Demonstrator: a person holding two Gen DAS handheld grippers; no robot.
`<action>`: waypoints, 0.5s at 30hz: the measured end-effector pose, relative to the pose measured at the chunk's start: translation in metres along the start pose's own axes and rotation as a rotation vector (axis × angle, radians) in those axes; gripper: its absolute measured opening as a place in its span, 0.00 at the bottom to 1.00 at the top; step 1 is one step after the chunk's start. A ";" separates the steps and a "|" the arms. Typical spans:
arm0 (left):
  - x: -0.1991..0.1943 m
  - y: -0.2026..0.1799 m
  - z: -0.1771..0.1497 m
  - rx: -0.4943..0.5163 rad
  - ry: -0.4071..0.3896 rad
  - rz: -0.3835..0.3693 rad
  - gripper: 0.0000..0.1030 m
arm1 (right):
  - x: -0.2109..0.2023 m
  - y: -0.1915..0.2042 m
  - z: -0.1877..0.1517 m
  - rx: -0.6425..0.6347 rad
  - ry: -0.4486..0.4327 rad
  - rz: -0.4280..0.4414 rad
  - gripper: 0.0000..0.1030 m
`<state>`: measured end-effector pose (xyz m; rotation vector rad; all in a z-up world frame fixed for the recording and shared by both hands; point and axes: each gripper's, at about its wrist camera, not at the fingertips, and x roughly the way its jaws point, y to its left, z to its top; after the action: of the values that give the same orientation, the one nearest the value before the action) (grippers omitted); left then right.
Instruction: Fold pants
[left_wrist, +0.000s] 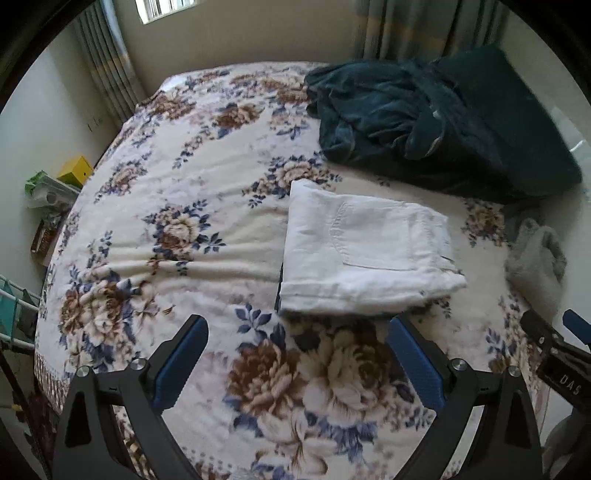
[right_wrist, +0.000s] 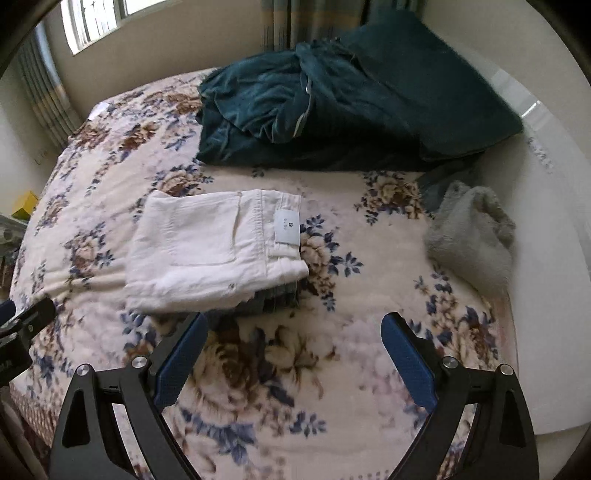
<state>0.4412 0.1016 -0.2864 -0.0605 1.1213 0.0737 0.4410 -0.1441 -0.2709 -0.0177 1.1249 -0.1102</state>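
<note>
Both grippers are hovering with jaws spread wide and holding nothing: the left gripper (left_wrist: 297, 336) and the right gripper (right_wrist: 291, 334) are sitting just short of the white pants (left_wrist: 364, 254). These are lying folded on the flowered blanket (left_wrist: 177, 192), resting on darker cloth (right_wrist: 269, 299), near a teal bundle (right_wrist: 332, 107) and grey towel (right_wrist: 472, 236).

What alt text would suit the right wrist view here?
Folded white pants lie on a floral bedspread, just beyond the open, empty right gripper. Behind them sit a dark teal blanket pile and a grey fuzzy cloth.
</note>
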 end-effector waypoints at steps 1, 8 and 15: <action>-0.018 0.002 -0.008 0.005 -0.017 0.005 0.97 | -0.018 0.001 -0.008 -0.003 -0.017 0.003 0.94; -0.112 0.015 -0.052 0.005 -0.103 -0.003 0.97 | -0.124 0.004 -0.060 0.010 -0.086 0.026 0.94; -0.200 0.024 -0.089 0.020 -0.184 -0.017 0.97 | -0.235 -0.003 -0.114 0.006 -0.145 0.074 0.94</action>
<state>0.2732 0.1118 -0.1452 -0.0439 0.9370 0.0516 0.2379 -0.1192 -0.1087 0.0206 0.9795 -0.0452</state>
